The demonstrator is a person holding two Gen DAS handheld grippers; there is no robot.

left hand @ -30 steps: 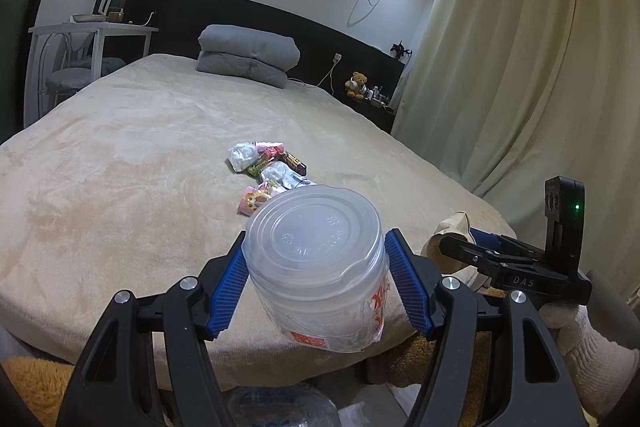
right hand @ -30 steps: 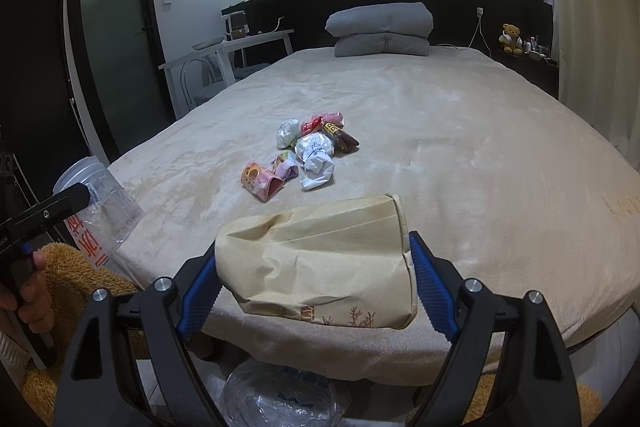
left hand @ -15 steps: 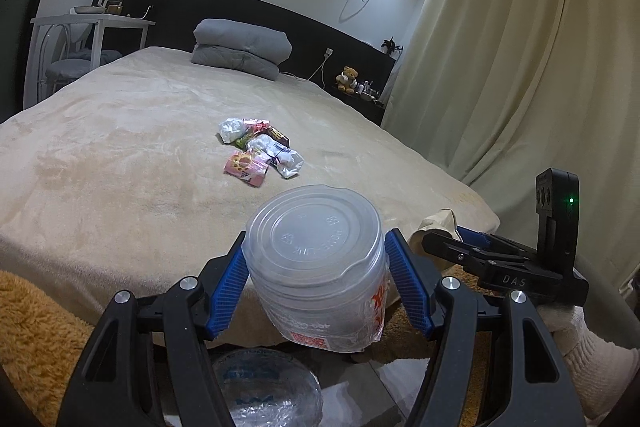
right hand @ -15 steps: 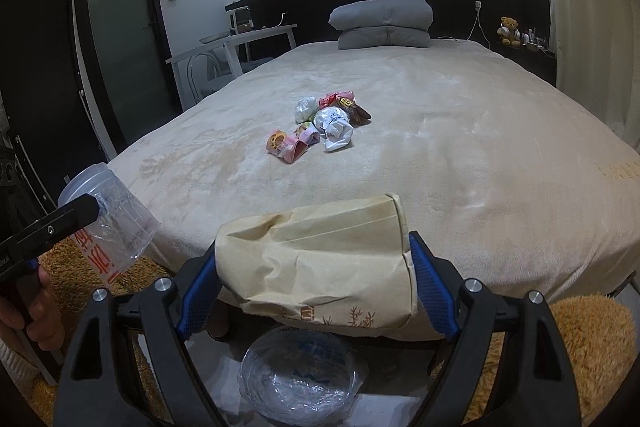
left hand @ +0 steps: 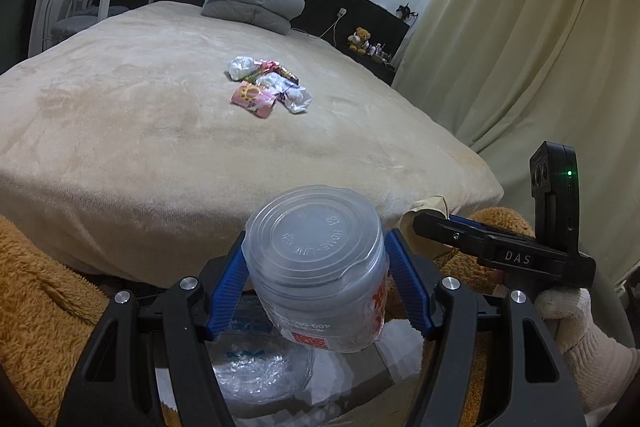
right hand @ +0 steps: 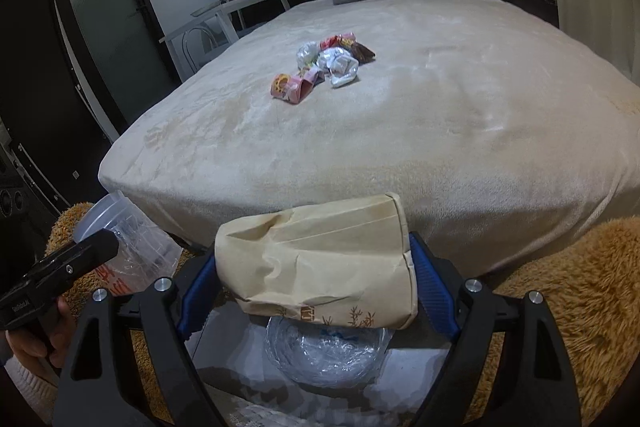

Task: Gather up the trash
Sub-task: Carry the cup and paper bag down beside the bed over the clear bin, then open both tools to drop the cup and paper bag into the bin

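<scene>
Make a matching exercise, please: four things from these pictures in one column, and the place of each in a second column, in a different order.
Things:
1. clear plastic container
2. paper bag
3. pile of wrappers
4. teddy bear

Places:
A. on the middle of the bed
B. between the fingers of the right hand-held gripper
C. on the dark shelf beside the head of the bed, near the curtain
D. between the fingers of the left hand-held gripper

Right pairs: 1-D, 2-B, 3-A, 4-C
</scene>
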